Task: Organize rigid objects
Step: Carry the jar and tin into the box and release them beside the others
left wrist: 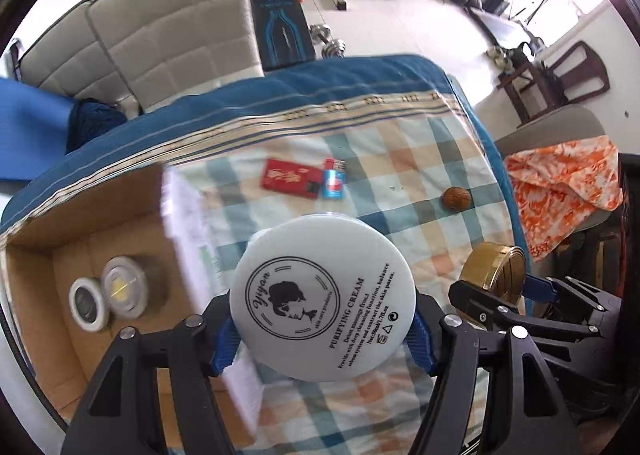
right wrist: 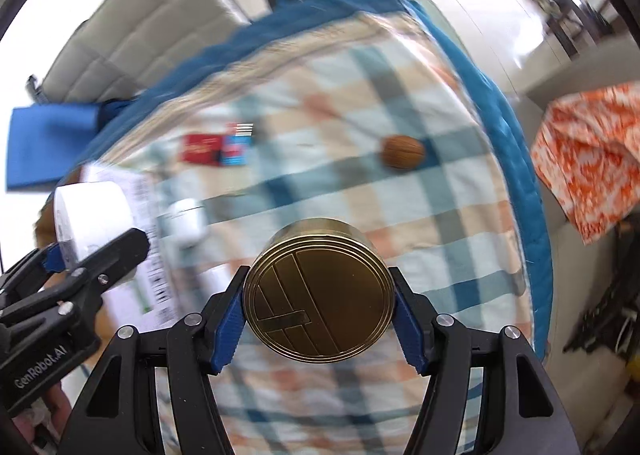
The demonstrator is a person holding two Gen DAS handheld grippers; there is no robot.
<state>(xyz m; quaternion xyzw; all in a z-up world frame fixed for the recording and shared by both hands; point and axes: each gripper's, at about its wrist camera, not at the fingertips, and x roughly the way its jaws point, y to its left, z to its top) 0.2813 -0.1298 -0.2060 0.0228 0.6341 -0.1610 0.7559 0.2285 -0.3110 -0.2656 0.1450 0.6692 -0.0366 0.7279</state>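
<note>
Nearest my left camera sits the cream jar, white and round, pinched by its sides between the left gripper's blue pads, base toward the lens. It hangs over the checked cloth, just right of the box's near wall. On the right, the brass tin is clamped the same way by the right gripper, jaws pressing on its rim at either side, well right of the box.

I judge both to be stiff and smooth-walled: the jar a hard plastic or glass that could slip on its curve if the pinch drifts off the widest line, the tin likely heavier and slick metal. Holding across the full diameter, as now, looks the safest grip; I would not ease the pinch until each rests on the box floor.

Inside the box lie two small round tins, touching each other. Beyond the box on the cloth are a red packet with a small blue carton beside it, and farther right a brown nut, small, hard and apt to roll.
</note>
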